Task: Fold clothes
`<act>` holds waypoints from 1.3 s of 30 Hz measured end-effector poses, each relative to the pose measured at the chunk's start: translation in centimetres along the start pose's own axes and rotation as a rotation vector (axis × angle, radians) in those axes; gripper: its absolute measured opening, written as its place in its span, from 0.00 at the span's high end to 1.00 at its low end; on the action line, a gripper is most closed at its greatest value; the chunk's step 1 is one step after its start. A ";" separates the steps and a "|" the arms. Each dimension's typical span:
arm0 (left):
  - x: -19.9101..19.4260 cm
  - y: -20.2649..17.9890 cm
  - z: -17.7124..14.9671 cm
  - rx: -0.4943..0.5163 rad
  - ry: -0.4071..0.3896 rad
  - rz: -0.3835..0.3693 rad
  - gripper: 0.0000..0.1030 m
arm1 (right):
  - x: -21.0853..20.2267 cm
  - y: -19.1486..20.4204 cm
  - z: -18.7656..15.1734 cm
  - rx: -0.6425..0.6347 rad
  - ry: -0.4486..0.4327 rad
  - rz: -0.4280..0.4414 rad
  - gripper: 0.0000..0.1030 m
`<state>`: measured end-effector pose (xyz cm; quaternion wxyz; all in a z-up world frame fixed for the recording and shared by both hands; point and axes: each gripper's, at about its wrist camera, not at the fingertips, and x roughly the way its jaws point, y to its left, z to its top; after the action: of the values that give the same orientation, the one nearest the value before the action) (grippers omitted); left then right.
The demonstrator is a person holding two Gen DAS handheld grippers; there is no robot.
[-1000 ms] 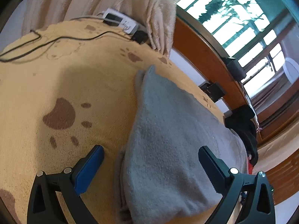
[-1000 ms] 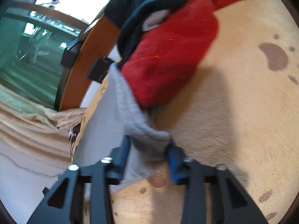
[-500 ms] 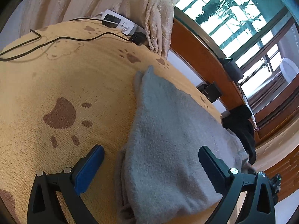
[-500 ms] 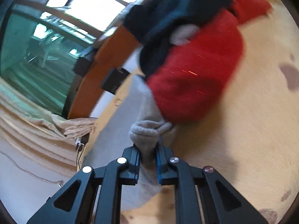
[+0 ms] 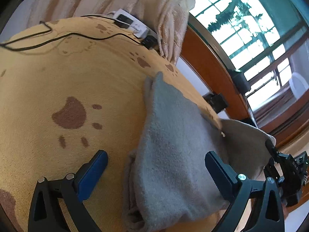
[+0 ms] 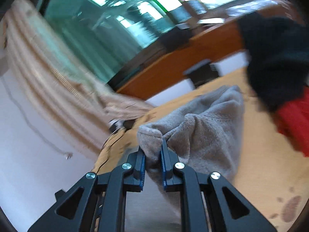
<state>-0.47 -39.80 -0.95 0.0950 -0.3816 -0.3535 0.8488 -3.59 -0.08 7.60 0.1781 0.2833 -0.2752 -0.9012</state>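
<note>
Since second ago our right gripper closed jaws on corner of grey garment and lifted it, cloth pinched between pads, tented just ahead; left gripper unmoved, jaws wide, gripping nothing, straddling garment's near folded edge on paw-print blanket; beyond, red and dark clothes pile; we judge risk: thin pinch slips mid-fold, or unpinned near edge drags, skewing fold

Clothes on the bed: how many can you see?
3 for sure. A grey garment is pinched at one corner by the right gripper. A black one and a red one are piled beyond it. More may hide under that pile.
</note>
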 end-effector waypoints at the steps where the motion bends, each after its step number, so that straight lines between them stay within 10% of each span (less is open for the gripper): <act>1: -0.3 0.2 0.0 -0.009 -0.013 0.016 0.00 | 0.7 1.3 -0.4 -0.034 0.017 0.019 0.86; 11: -5.4 4.7 0.0 -0.222 -0.259 0.177 0.00 | 7.1 10.5 -10.7 -0.333 0.309 0.160 0.86; 20: -3.4 1.3 -0.4 -0.051 -0.155 -0.019 0.00 | 8.2 8.6 -14.8 -0.401 0.430 0.103 0.86; 28: -1.0 2.6 1.1 -0.214 0.069 -0.370 0.00 | 5.9 8.9 -13.9 -0.471 0.362 0.099 0.86; 39: 7.5 -5.8 6.9 -0.091 0.540 -0.368 0.01 | 3.0 7.2 -11.3 -0.368 0.279 0.169 0.86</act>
<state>-11.21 -36.01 1.78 0.3198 -0.5264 -0.4161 0.6689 2.17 -11.65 2.88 0.3379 0.3438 -0.1018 -0.8702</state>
